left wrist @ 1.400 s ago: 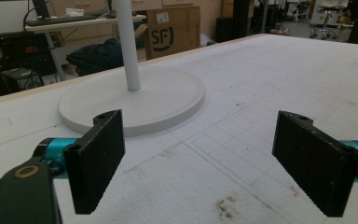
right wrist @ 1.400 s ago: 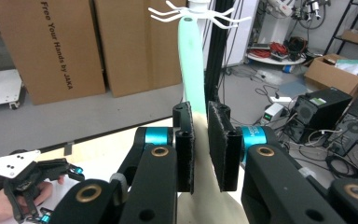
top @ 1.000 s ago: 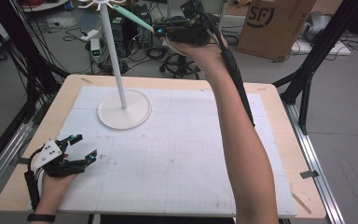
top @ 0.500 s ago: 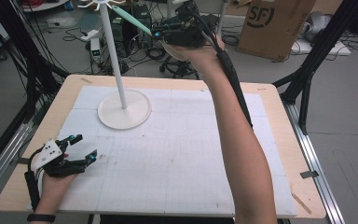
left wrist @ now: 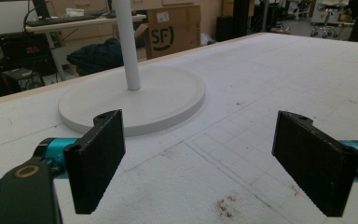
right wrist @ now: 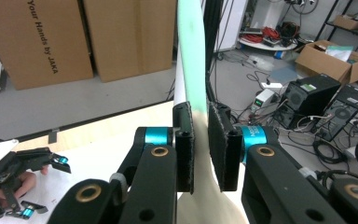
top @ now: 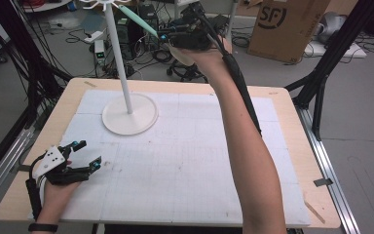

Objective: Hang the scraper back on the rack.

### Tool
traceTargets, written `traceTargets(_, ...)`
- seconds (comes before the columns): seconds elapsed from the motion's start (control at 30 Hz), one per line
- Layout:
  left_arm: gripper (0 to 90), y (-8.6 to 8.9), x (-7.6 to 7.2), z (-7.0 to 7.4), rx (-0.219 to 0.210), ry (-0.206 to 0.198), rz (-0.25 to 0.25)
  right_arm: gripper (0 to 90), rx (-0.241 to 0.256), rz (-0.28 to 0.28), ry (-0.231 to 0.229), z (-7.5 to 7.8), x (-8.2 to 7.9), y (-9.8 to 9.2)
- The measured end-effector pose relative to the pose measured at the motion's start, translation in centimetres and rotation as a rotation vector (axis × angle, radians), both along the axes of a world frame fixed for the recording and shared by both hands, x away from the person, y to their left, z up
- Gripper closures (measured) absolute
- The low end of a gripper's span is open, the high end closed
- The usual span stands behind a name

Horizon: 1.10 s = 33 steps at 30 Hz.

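**Right gripper holds a green stick up by a white stand**

Seen from above, a person stands at the near side of a table (top: pixel 292 146) covered by a white gridded mat (top: pixel 185 165). The right arm stretches forward and up, beyond the far edge of the table. At its end, the right gripper (top: pixel 168 36) is clamped on a pale green stick (top: pixel 139 22). The stick slants up and to the left from the jaws, and its far end lies close to the hooks at the top of a white stand (top: pixel 126 73). Whether the stick touches a hook cannot be told.

The stand is a thin upright pole on a round flat base, placed on the far left part of the mat.

In the right gripper view, the two black jaws are drawn close together with the green stick (right wrist: pixel 193 60) squeezed between them, rising straight up out of the grip.

The left gripper (top: pixel 85 155) rests low at the near left corner of the table, held in the person's left hand (top: pixel 53 192). Its jaws are spread wide with nothing between them. In the left gripper view, the jaws stand far apart just above the mat, and the stand's base (left wrist: pixel 135 102) lies ahead of them, not touching.

A cardboard box (top: pixel 285 24) and tangled cables (top: pixel 151 48) sit on the floor beyond the table.
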<state>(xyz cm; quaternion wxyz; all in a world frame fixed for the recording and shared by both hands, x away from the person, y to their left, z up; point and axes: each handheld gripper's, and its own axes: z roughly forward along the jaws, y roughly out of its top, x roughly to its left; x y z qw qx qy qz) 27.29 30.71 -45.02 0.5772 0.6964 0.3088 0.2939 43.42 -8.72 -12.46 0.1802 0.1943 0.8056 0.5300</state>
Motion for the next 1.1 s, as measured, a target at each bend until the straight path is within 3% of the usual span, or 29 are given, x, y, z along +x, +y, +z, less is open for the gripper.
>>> traceTargets(0.47,17.5,0.0,0.0,0.0,0.001,-0.001,-0.002,78.9,-0.02,0.004,0.011,-1.3,1.0,1.5)
traceTargets(0.67,17.4,0.0,0.0,0.0,0.001,-0.001,-0.004,52.2,-0.022,-0.005,-0.019,-2.0,0.6,1.4)
traceTargets(0.87,17.5,0.0,0.0,0.0,0.0,-0.001,-0.002,37.7,0.001,0.004,-0.058,-4.3,-0.9,-1.3)
traceTargets(1.1,17.4,0.1,0.0,0.0,-0.008,0.003,0.003,29.7,0.013,-0.006,-0.077,-9.9,-4.0,-6.7)
